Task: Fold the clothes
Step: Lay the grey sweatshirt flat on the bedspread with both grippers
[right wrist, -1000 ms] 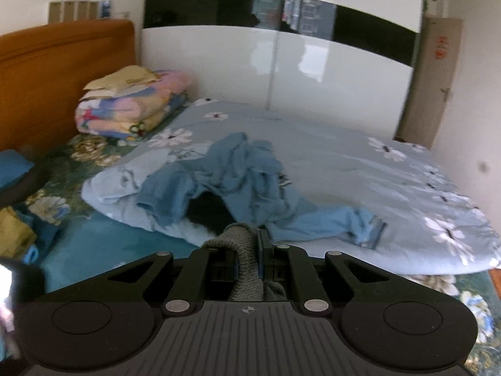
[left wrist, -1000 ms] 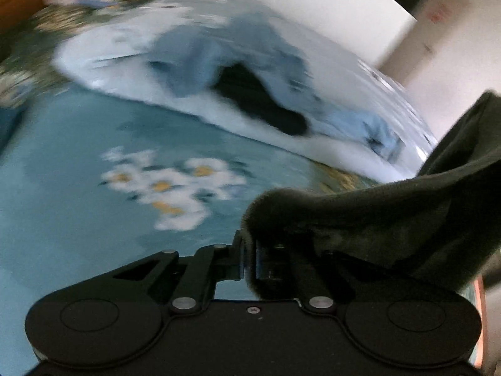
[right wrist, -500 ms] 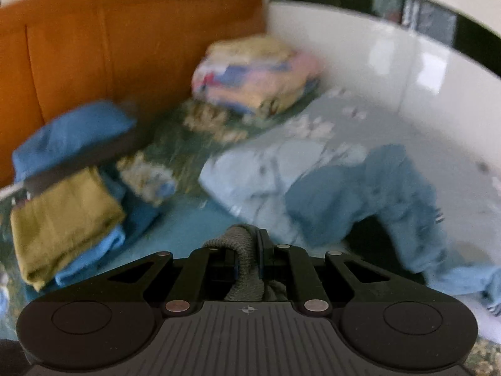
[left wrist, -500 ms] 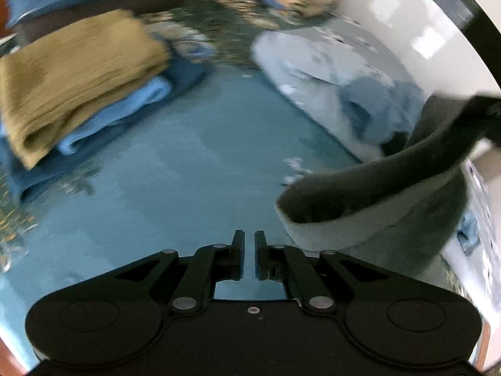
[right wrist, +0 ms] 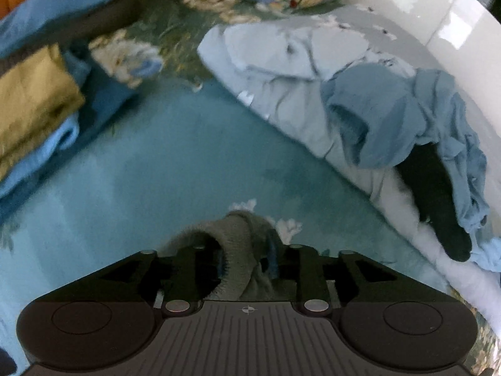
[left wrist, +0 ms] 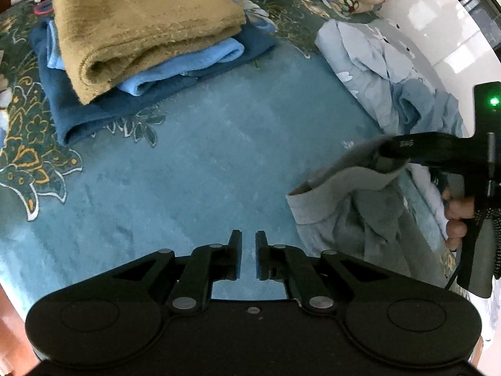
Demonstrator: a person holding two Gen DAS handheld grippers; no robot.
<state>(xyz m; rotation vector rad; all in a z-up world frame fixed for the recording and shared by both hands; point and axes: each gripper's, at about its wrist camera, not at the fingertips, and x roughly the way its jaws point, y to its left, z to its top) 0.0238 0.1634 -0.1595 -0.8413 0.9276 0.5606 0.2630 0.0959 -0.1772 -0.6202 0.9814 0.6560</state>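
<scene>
Counted on the bed: garments and grippers.
One grey garment (left wrist: pixel 350 216), three folded pieces stacked (left wrist: pixel 147 40), one loose blue garment (right wrist: pixel 404 116), one black item (right wrist: pixel 435 203), two grippers.

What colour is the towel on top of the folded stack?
Mustard yellow towel, clearest in the left wrist view.

Grey knitted garment (right wrist: pixel 238 250): lower part hidden behind the right gripper (right wrist: pixel 247 258) body.
Folded mustard-yellow towel (right wrist: pixel 31 106): blurred, cut off at the left edge.
Black garment (right wrist: pixel 435 200): partly buried under crumpled blue clothing (right wrist: pixel 391 116).
Person's hand (left wrist: pixel 458 216): only fingers visible.
</scene>
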